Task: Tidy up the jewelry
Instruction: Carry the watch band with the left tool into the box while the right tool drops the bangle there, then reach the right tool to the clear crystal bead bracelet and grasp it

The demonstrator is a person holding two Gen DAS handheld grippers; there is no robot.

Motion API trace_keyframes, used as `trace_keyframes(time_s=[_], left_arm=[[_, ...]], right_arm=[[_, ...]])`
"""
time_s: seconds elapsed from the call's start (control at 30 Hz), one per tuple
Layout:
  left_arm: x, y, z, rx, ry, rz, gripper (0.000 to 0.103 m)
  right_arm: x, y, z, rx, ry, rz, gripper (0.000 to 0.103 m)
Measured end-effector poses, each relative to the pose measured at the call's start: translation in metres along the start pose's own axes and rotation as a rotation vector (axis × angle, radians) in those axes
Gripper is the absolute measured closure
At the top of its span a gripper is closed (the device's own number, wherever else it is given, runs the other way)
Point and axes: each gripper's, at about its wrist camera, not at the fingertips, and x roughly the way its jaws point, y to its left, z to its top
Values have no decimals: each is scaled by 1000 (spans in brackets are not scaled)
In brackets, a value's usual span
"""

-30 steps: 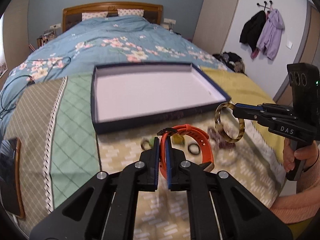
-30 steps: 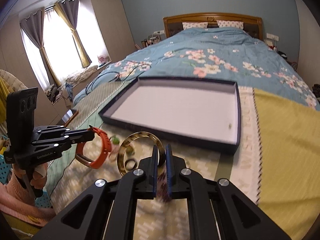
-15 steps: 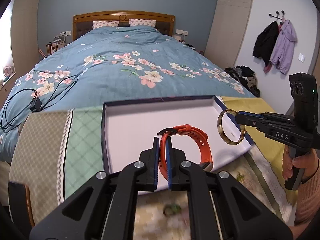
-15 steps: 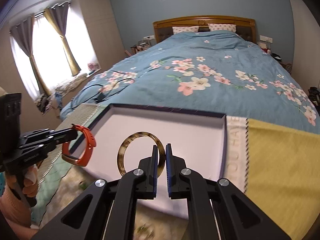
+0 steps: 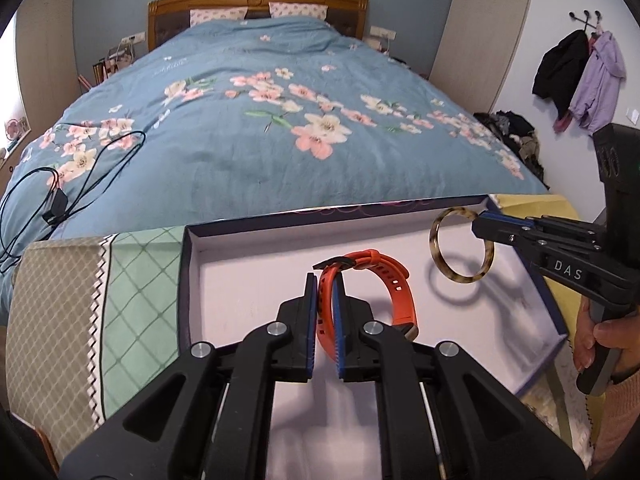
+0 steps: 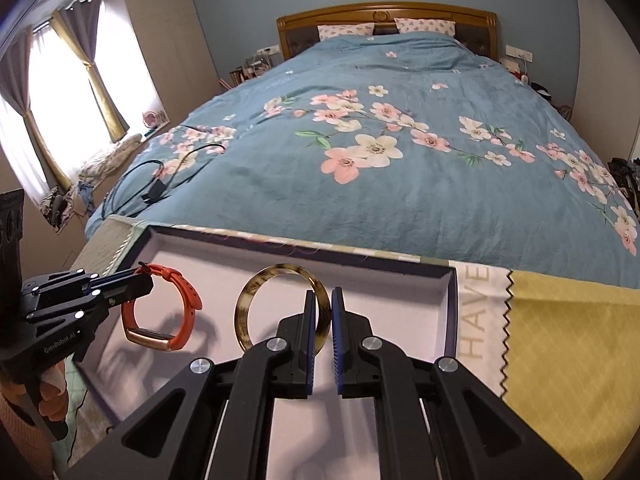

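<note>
— What's each hand got, going from the left of the frame?

— In the right wrist view, at the lower left, the left gripper (image 6: 138,280) is clamped on an orange watch band (image 6: 188,300), which hangs just above the pale floor of the dark-rimmed tray (image 6: 450,312). At the centre, the right gripper (image 6: 324,312) is closed on the rim of a tortoiseshell bangle (image 6: 250,300), also held over the tray.

— And from the other camera?

— The same, mirrored: the band (image 5: 394,280) is pinched at the middle, and the bangle (image 5: 438,256) hangs at the right from the other tool, a hand (image 5: 596,340) wrapped around its handle.

— How should they set these down?

— I'd say lower each until it nearly rests on the tray floor, keep the two well apart, then ease the jaws off so neither piece rolls. The bangle stands on edge; tipping it flat first would help.

— Anything you can't make out?

— The tray's near wall is hidden under the grippers. The watch face is half behind a finger in the left view. Whether either piece touches the floor yet, I can't tell; the shadows suggest not.
</note>
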Motion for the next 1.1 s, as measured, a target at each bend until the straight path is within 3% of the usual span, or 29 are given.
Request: trace_keyframes(time_s=[0.47, 0.63, 0.73, 0.93, 1.1], left_arm=[[63, 0, 33, 70, 155, 46, 96], [67, 2, 35, 60, 149, 42, 90], [58, 5, 34, 46, 117, 34, 83], [-4, -1, 18, 70, -71, 47, 62], [-64, -7, -14, 108, -171, 24, 58]], right_arm=[[32, -8, 10, 53, 102, -24, 96], [19, -8, 9, 54, 67, -15, 90], [-1, -3, 4, 32, 21, 22, 78], [-60, 18, -27, -77, -66, 123, 64], [-93, 32, -71, -159, -62, 162, 64]])
